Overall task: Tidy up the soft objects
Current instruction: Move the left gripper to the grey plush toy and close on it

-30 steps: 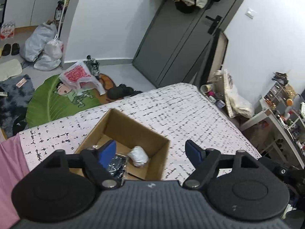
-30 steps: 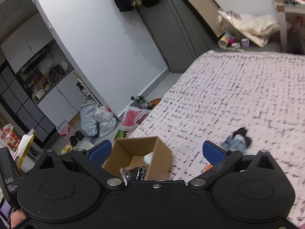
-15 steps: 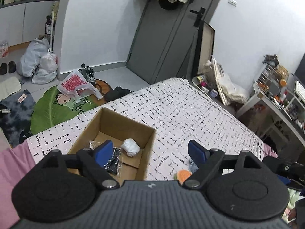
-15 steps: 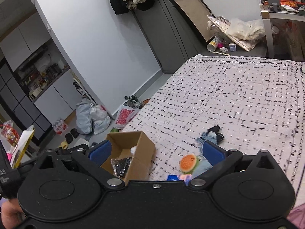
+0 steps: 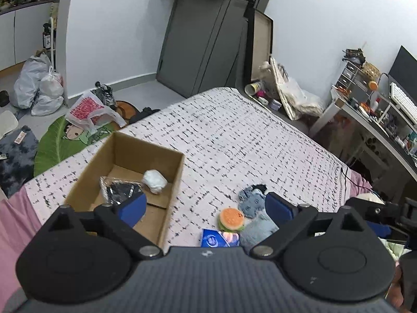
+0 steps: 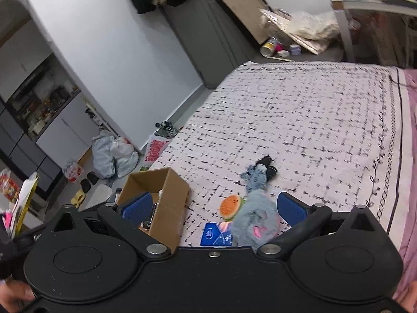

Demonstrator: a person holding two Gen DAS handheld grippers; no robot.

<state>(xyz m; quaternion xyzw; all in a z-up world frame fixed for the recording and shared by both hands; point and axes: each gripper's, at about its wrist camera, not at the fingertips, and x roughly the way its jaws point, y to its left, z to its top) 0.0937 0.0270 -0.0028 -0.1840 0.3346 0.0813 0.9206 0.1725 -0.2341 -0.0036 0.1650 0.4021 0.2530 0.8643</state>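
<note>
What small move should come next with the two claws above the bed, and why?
Probably lower the open right claw onto the round orange burger-shaped plush. It lies loose on the checked bedspread, just outside the open cardboard box, and neither claw holds anything.

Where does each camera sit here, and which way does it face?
Left wrist: on the left claw, looking down over the cardboard box and bed; open blue fingers show.
Right wrist: on the right claw, facing the bed and door; open fingers and bits of hands show.
Shared: box, burger toy, blue packet.
</note>
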